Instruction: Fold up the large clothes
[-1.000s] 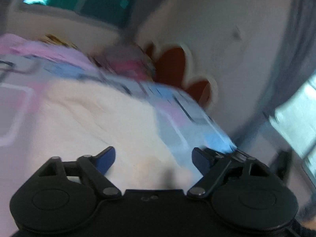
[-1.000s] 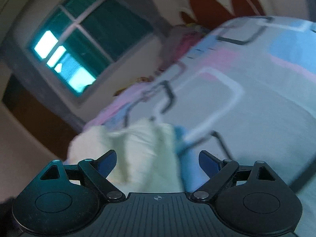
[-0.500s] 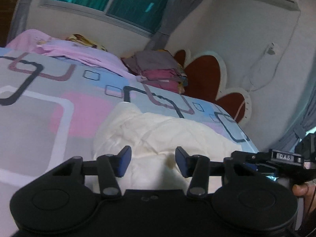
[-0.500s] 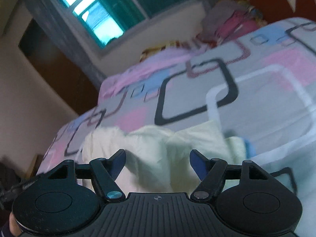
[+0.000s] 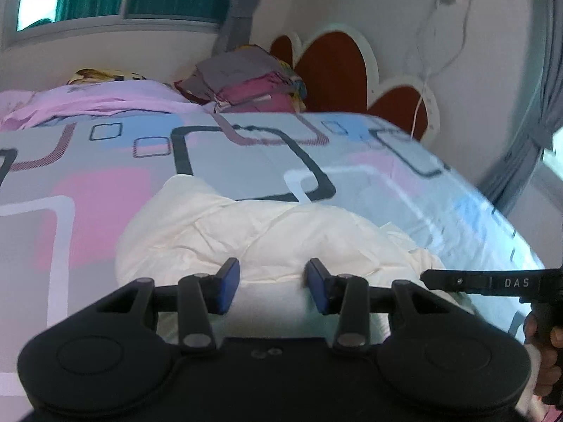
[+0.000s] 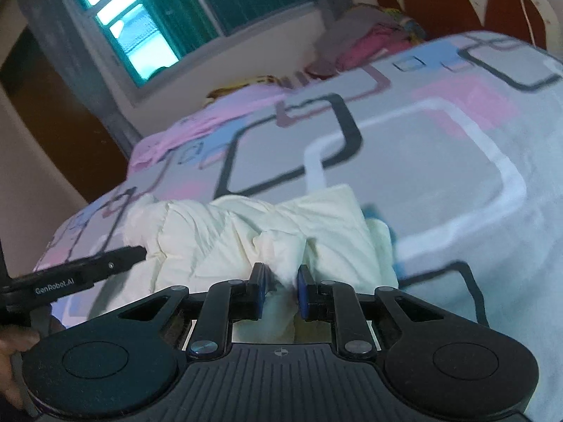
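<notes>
Getting hold of the cream jacket (image 5: 267, 232) on the bed (image 5: 88, 193).
Right tongs (image 6: 280, 286) pinch its cloth; left tongs (image 5: 271, 286) hang apart beside it, and must grab next.

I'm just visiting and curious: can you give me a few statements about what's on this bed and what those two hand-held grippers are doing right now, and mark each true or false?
1. The right hand-held gripper has pinched a fold of the cream garment. True.
2. The left hand-held gripper is clamped shut on the garment. False: its jaws stand apart, with the cloth lying between and beyond them.
3. The cream garment lies spread flat and smooth. False: it is bunched and wrinkled on the patterned bedsheet.
4. A stack of folded clothes sits at the far end of the bed, near the red headboard. True.
5. The window is covered by a closed red curtain. False: daylight shows through it.
</notes>
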{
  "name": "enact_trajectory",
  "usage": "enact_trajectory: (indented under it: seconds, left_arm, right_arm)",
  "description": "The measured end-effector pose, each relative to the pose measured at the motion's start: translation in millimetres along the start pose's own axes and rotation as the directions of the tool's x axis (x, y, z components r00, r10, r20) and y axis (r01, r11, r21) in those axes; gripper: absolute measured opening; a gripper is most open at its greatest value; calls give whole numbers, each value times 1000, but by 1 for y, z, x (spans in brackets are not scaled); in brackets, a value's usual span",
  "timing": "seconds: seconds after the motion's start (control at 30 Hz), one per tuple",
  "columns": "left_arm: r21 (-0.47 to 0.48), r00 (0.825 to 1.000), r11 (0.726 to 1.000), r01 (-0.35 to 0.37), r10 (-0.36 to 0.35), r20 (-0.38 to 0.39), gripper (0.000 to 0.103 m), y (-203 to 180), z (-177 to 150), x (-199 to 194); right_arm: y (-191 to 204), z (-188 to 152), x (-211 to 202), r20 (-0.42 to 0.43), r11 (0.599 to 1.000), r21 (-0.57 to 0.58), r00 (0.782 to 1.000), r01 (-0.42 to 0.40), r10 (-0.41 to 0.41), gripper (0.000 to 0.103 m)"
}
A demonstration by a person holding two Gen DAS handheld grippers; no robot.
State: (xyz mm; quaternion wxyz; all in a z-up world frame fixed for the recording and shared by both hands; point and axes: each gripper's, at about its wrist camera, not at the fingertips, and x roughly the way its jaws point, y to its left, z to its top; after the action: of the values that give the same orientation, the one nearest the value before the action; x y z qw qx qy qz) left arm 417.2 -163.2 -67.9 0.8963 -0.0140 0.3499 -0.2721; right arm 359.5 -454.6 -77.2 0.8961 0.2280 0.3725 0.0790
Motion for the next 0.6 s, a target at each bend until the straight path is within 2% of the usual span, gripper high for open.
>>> enact_trajectory:
  seconds: [0.23, 0.37, 0.6]
  left_arm:
    - [47, 997, 999, -17, 21, -75, 42, -6, -1, 23]
    - [43, 994, 999, -28, 32, -103, 42, -5, -4, 31]
    - [27, 985, 999, -18, 22, -170, 42, 0, -3, 42]
  right_arm:
    - [-25, -9, 15, -40, 999, 48, 999, -20, 22, 18]
    - [-39, -13, 24, -50, 994, 98, 997, -49, 54, 18]
    - [-36, -10, 27, -77, 997, 66, 996, -39, 44, 18]
